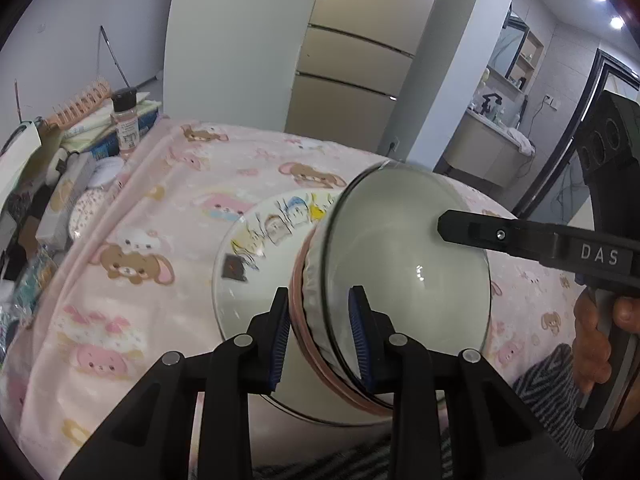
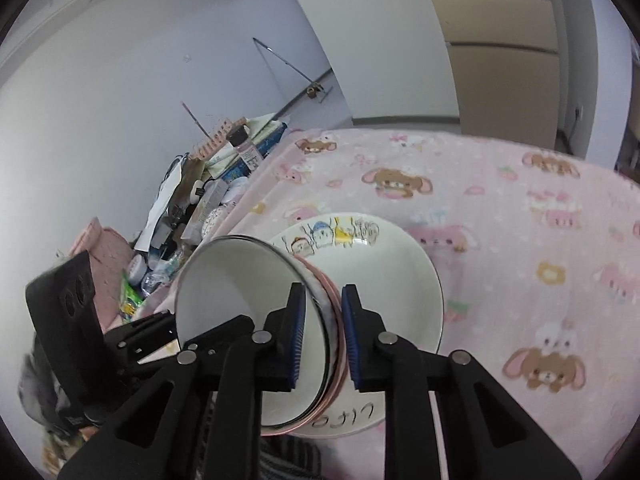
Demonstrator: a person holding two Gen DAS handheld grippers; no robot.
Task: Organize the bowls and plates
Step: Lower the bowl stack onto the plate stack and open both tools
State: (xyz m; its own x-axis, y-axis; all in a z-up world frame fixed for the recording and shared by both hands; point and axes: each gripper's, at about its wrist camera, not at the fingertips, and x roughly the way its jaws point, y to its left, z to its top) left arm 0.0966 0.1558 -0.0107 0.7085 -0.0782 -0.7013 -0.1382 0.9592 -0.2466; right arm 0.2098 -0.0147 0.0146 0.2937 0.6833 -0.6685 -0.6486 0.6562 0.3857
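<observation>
A white bowl with a dark rim [image 1: 400, 260] [image 2: 232, 288] is nested in a pink-rimmed bowl [image 1: 304, 320] [image 2: 335, 304]. Both are tipped on edge over a large white plate with cartoon drawings [image 1: 248, 280] [image 2: 396, 280]. My left gripper [image 1: 320, 340] straddles the near rims of the two bowls, its blue pads pressed on them. My right gripper [image 2: 322, 340] clamps the same stacked rims from the other side. In the left wrist view one of its fingers [image 1: 472, 234] reaches inside the white bowl. The left gripper [image 2: 144, 332] shows behind the bowl in the right wrist view.
The plate lies on a pink cartoon-bear blanket [image 1: 140, 220] [image 2: 520, 240]. Clutter lines its left edge: a spice jar [image 1: 127, 120] [image 2: 242, 142], a pink rack [image 1: 80, 104] and boxes. A person's hand [image 1: 592, 340] holds the right gripper. Striped cloth [image 1: 552, 384] lies near the front.
</observation>
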